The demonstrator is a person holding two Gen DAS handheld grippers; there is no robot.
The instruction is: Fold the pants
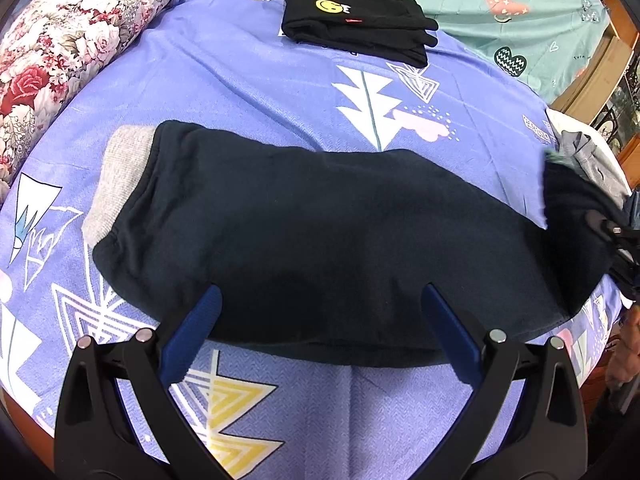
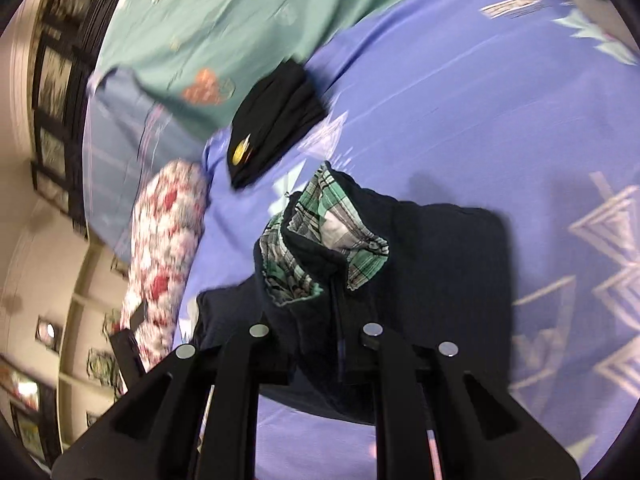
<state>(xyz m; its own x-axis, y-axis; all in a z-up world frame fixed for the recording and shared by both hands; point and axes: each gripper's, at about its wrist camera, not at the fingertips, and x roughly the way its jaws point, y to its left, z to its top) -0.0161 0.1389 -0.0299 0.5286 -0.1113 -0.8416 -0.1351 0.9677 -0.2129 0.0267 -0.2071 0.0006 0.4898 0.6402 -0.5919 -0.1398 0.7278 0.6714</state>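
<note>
In the left wrist view the dark pants (image 1: 312,240) lie flat across the purple sheet (image 1: 248,80), grey cuff (image 1: 120,184) to the left, and the left gripper (image 1: 320,312) hovers at their near edge with its blue fingers (image 1: 192,332) spread wide, gripping nothing. Beyond lie a folded black garment (image 1: 356,16) and a floral pillow (image 1: 64,40). In the blurred right wrist view the right gripper (image 2: 320,344) holds the pants' raised waist end, its plaid lining (image 2: 320,240) showing, but the fingertips are buried in cloth, so I cannot tell their gap.

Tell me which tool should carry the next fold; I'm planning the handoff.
Right. The right tool is shut on the pants at the plaid-lined waist, already lifted, so it can likely carry it toward the grey cuff. The left tool hovers open, holding nothing.
</note>
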